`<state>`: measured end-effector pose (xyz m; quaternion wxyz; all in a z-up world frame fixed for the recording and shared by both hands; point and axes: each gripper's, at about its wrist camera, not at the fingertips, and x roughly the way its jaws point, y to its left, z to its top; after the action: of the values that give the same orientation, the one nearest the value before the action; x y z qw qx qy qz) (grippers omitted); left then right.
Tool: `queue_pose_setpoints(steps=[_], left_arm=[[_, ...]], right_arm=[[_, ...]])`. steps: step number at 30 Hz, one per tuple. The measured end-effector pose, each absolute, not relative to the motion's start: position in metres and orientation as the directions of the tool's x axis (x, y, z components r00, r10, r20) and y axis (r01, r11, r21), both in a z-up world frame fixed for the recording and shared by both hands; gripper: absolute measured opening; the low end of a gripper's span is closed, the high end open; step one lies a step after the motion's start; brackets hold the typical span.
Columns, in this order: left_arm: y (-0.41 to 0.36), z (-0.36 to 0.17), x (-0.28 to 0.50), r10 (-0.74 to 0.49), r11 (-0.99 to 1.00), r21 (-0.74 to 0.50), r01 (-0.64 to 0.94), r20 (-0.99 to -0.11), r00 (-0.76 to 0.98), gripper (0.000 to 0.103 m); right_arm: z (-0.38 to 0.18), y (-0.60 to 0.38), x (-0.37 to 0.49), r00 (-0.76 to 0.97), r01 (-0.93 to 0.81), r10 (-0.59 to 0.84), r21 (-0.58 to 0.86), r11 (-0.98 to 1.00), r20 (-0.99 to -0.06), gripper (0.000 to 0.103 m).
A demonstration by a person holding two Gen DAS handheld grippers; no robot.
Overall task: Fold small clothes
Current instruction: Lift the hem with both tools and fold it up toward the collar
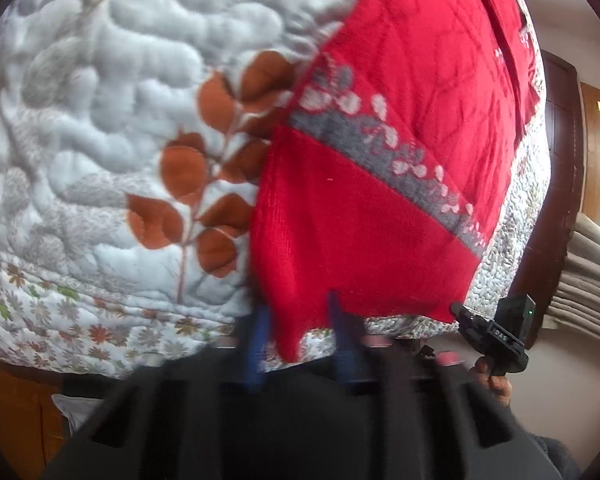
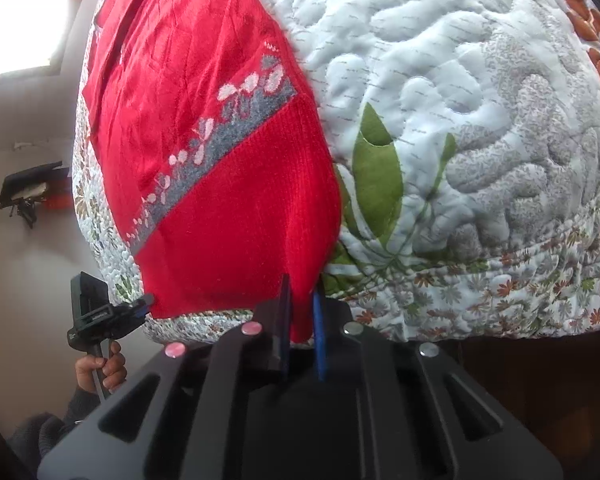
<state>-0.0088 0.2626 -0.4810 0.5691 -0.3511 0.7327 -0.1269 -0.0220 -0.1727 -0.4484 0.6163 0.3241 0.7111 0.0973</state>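
A red sweater point(image 1: 380, 152) lies spread flat on a quilted bedspread point(image 1: 120, 128), its ribbed hem towards the near edge of the bed and its body running away to the far side; a grey band with pale leaf shapes point(image 1: 400, 148) crosses it just above the hem. The left gripper point(image 1: 296, 332) has a hem corner between its blue fingers; the picture is blurred there, but the cloth hangs pinched between them, so it appears clenched on the sweater. The right gripper point(image 2: 302, 320) holds the other hem corner the same way; its two fingers are drawn close with a red tongue of knit trapped between them. In the right wrist view the left gripper shows at the near left, its tip at the sweater's corner and a hand point(image 2: 100, 368) around its handle; in the left wrist view the right gripper's tip likewise meets the opposite corner at the near right.

Both corners are taken at once, most likely so that the hem can be lifted evenly and carried towards the far end, halving the sweater lengthwise; gripping at the very corners keeps the edge taut and straight. The fold seems not yet made, since the sweater lies at full length. The knit is soft and may sag in the middle between the two holds; the quilt's puffy surface might drag on it.
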Motion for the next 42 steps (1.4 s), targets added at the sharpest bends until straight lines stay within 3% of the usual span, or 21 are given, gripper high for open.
queue_pose_setpoints(steps=[8, 21, 32, 42], left_arm=[[0.275, -0.439, -0.012, -0.693, 0.662, -0.653, -0.367, -0.720, 0.031, 0.007], [0.291, -0.321, -0.009, -0.700, 0.606, -0.749, -0.267, -0.662, 0.267, 0.007], [0.295, -0.252, 0.036, -0.724, 0.575, -0.799, -0.174, -0.596, 0.347, 0.007], [0.293, -0.228, 0.097, -0.722, 0.581, -0.802, -0.141, -0.587, 0.366, 0.007]], right_arm=[[-0.413, -0.184, -0.026, 0.040, 0.319, 0.605, 0.584, 0.746, -0.795, 0.006], [-0.310, -0.182, 0.003, 0.197, 0.202, 0.668, 0.696, 0.689, -0.718, 0.006], [-0.250, -0.193, 0.048, 0.312, 0.157, 0.701, 0.762, 0.628, -0.641, 0.006], [-0.232, -0.201, 0.091, 0.340, 0.141, 0.694, 0.764, 0.630, -0.635, 0.006]])
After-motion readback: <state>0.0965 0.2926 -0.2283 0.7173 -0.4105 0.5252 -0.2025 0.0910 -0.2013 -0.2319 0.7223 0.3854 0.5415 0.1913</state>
